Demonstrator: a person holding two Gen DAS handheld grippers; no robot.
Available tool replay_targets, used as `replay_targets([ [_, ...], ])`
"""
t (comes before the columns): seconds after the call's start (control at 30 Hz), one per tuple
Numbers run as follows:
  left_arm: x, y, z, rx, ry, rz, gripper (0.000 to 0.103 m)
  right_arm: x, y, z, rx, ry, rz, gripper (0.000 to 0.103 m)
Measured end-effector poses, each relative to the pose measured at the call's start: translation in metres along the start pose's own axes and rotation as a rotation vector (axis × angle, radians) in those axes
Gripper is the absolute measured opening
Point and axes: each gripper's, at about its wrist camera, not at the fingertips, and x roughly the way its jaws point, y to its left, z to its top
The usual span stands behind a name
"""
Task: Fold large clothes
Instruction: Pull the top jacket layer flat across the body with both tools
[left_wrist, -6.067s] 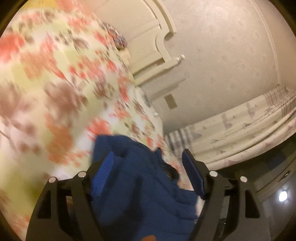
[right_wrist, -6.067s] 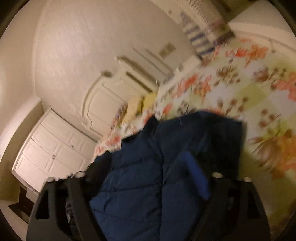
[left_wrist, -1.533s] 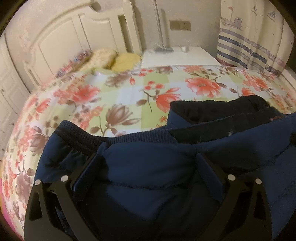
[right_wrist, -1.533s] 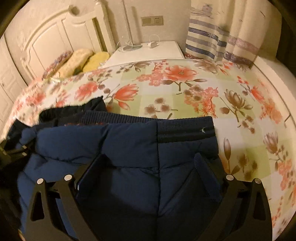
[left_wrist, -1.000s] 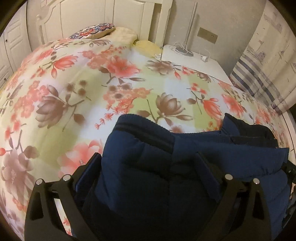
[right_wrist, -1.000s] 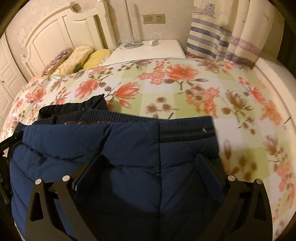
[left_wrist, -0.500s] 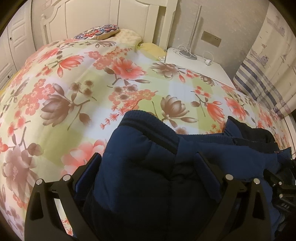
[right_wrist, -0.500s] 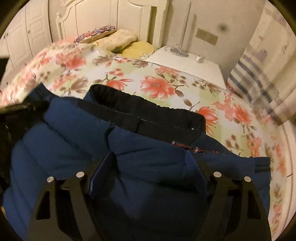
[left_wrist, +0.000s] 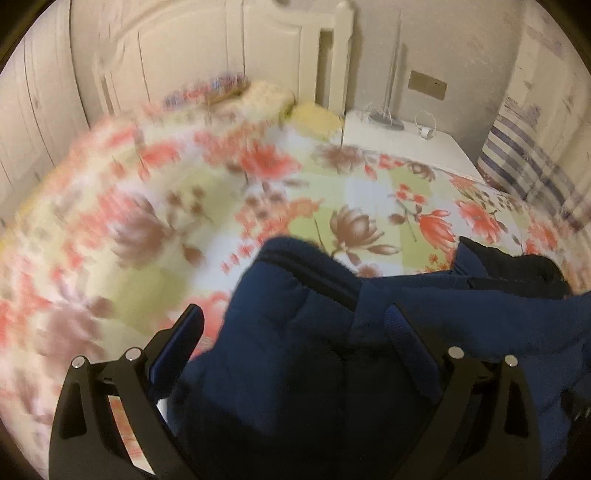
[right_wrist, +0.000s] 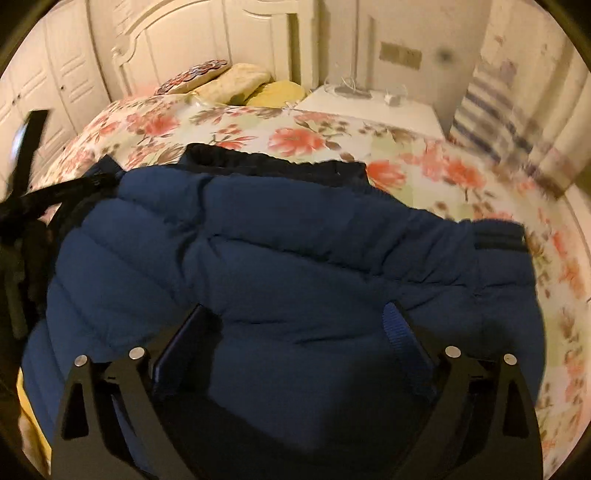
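A navy padded jacket (right_wrist: 295, 229) lies bunched on the flowered bedspread (right_wrist: 295, 140), its ribbed striped hem (right_wrist: 498, 240) at the right and its black collar (right_wrist: 258, 162) at the far side. My right gripper (right_wrist: 295, 308) hangs over the jacket's middle. Its jaws are opening, with padded cloth below and between the fingers and no pad pressing on it. In the left wrist view the jacket (left_wrist: 461, 306) fills the lower right. My left gripper (left_wrist: 293, 314) stands open over its ribbed corner (left_wrist: 306, 266), and the left finger (left_wrist: 181, 339) is over bare bedspread (left_wrist: 351, 192).
Pillows (right_wrist: 240, 85) lie against a white headboard (right_wrist: 184, 44). A white nightstand (right_wrist: 369, 107) with a lamp base and cables stands beside the bed, and a striped curtain (right_wrist: 491, 110) hangs at the right. White wardrobe doors (right_wrist: 55, 74) line the left. A dark blurred shape (right_wrist: 22, 206) sits at the left edge.
The right gripper's jaws narrowed, then widened again while it swung across the jacket. The left gripper lifted a little, and its left finger now stands off the jacket's edge.
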Motion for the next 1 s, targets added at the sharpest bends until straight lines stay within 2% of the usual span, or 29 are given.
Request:
replay_targets([
  [0.1, -0.043, -0.013, -0.005, 0.068, -0.085, -0.076, 0.098, 0.002, 0.006, -0.002, -0.029, 0.003, -0.035, 0.091],
  [0.17, -0.076, -0.029, -0.017, 0.155, -0.151, -0.108, 0.101, 0.003, 0.006, -0.004, -0.032, -0.002, -0.04, 0.091],
  [0.23, -0.091, -0.052, -0.038, 0.261, -0.2, -0.081, 0.101, 0.003, 0.005, -0.005, -0.025, -0.006, -0.033, 0.092],
  [0.37, -0.062, -0.089, -0.071, 0.423, -0.158, 0.002, 0.101, -0.004, -0.001, -0.003, 0.004, -0.011, -0.005, 0.091],
  [0.47, -0.059, -0.084, -0.073, 0.387, -0.172, 0.002, 0.101, -0.029, -0.001, -0.004, 0.027, -0.056, -0.044, 0.091],
  [0.53, -0.057, -0.084, -0.074, 0.391, -0.174, 0.009, 0.101, -0.058, 0.005, -0.013, 0.017, -0.115, -0.009, 0.091],
  [0.63, -0.058, -0.086, -0.078, 0.396, -0.182, 0.02, 0.101, -0.085, 0.017, -0.034, -0.027, -0.163, -0.017, 0.092],
  [0.7, -0.058, -0.087, -0.08, 0.397, -0.187, 0.025, 0.101, -0.084, 0.022, -0.049, -0.065, -0.152, -0.038, 0.092],
  [0.77, -0.06, -0.089, -0.082, 0.399, -0.192, 0.026, 0.101, -0.063, 0.024, -0.065, -0.097, -0.084, -0.074, 0.092],
  [0.8, -0.06, -0.089, -0.082, 0.399, -0.192, 0.025, 0.101, -0.056, 0.02, -0.075, -0.088, -0.095, -0.049, 0.093],
  [0.87, -0.06, -0.089, -0.083, 0.399, -0.189, 0.024, 0.101, -0.057, 0.015, -0.079, -0.071, -0.117, -0.024, 0.094],
  [1.0, -0.058, -0.09, -0.083, 0.403, -0.183, 0.032, 0.101, -0.065, 0.023, -0.074, -0.075, -0.083, -0.081, 0.094],
])
